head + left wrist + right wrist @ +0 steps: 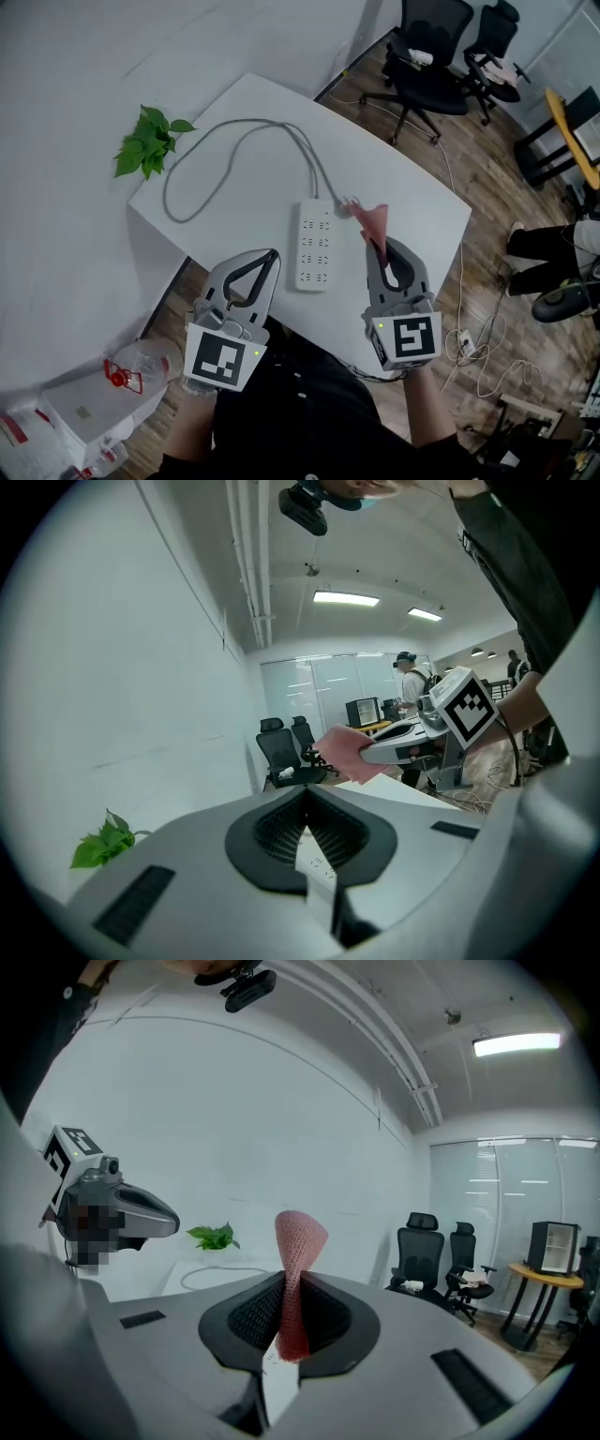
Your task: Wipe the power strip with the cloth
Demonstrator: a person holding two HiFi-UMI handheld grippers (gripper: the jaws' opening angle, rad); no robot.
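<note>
A white power strip (314,244) lies lengthwise on the white table (234,122), and its grey cable (225,141) loops off to the far left. My right gripper (375,242) hovers just right of the strip, shut on a pink cloth (371,219) that sticks up from the jaws. In the right gripper view the cloth (298,1269) stands pinched between the pads. My left gripper (273,253) sits just left of the strip's near end, shut and holding nothing. Beneath its jaws a sliver of the strip (319,869) shows in the left gripper view.
A small green plant (150,141) stands at the table's far left corner. Black office chairs (427,52) and a yellow round table (572,131) are beyond the table. Cables (478,352) lie on the wooden floor at right, and a plastic bag (131,370) at lower left.
</note>
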